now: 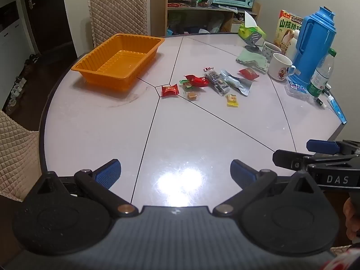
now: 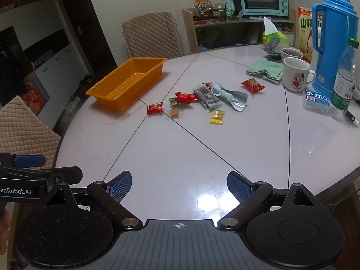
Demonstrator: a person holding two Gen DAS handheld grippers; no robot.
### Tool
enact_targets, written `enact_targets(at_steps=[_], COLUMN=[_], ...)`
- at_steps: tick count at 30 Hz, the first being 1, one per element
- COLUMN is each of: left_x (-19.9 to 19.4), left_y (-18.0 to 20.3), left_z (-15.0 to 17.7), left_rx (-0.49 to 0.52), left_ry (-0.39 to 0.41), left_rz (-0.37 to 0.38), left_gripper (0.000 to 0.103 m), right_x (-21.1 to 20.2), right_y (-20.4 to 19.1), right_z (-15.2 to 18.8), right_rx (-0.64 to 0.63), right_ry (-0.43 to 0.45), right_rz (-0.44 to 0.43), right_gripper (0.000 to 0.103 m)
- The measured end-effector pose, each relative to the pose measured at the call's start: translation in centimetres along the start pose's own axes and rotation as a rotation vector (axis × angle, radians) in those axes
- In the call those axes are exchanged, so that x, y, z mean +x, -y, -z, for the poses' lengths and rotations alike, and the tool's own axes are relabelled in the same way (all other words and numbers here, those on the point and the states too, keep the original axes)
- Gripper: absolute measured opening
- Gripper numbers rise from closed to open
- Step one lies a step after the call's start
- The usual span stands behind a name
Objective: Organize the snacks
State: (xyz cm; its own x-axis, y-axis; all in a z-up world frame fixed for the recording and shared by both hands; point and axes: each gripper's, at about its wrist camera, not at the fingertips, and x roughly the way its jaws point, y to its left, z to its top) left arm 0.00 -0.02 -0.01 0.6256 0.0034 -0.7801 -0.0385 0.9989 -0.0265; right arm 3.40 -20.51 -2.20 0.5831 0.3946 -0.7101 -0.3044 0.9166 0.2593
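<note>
An empty orange tray (image 1: 117,61) (image 2: 128,83) stands at the table's far left. Several wrapped snacks lie loose mid-table: a red packet (image 1: 169,90) (image 2: 154,108), a red twisted wrapper (image 1: 196,80) (image 2: 185,97), a small caramel sweet (image 1: 193,95) (image 2: 174,112), a yellow packet (image 1: 232,100) (image 2: 217,117), a dark striped packet (image 1: 217,81) (image 2: 207,98), a silver pouch (image 1: 237,82) (image 2: 231,96) and another red packet (image 1: 248,73) (image 2: 252,85). My left gripper (image 1: 175,173) is open and empty over the near table edge. My right gripper (image 2: 179,185) is open and empty beside it, far from the snacks.
At the far right stand a blue thermos (image 1: 315,45) (image 2: 335,42), two mugs (image 1: 281,66) (image 2: 294,74), a water bottle (image 2: 345,76), a green cloth (image 2: 265,68) and a tissue pack (image 2: 275,38). Quilted chairs (image 1: 118,11) stand behind and to the left.
</note>
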Motion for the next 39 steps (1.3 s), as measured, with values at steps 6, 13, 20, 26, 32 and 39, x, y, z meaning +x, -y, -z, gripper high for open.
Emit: enact_targets(at_steps=[6,13,20,26,32,39], left_x=[-0.01,-0.36,-0.37,-0.29,-0.29,-0.26], left_y=[0.00,0.67,0.15,0.15,0.18,0.18], left_z=[0.02,-0.08,-0.15,-0.14,-0.11,-0.08], left_rx=[-0.004,-0.006,-0.004,-0.005,-0.006,-0.006], left_ry=[-0.002,-0.005,-0.005,-0.006,-0.006,-0.005], left_rz=[0.005,0.011,0.026,0.029,0.029,0.030], left_gripper=[0.103,0.103,0.103,0.103,0.103,0.103], right_x=[-0.12,-0.32,-0.53,-0.62,-0.57,-0.55], right_y=[-0.09,-0.26,-0.42,-0.28,-0.27,-0.37], right_z=[0.05,0.02,-0.14,-0.14,-0.16,-0.25], right_rx=[0.000,-0.002,-0.001,-0.001,-0.004,-0.008], right_ry=[-0.002,0.001,0.003,0.004,0.004,0.004], right_rz=[0.001,0.001,0.004,0.005,0.007,0.011], right_gripper=[0.091,0.091,0.091,0.091,0.091,0.091])
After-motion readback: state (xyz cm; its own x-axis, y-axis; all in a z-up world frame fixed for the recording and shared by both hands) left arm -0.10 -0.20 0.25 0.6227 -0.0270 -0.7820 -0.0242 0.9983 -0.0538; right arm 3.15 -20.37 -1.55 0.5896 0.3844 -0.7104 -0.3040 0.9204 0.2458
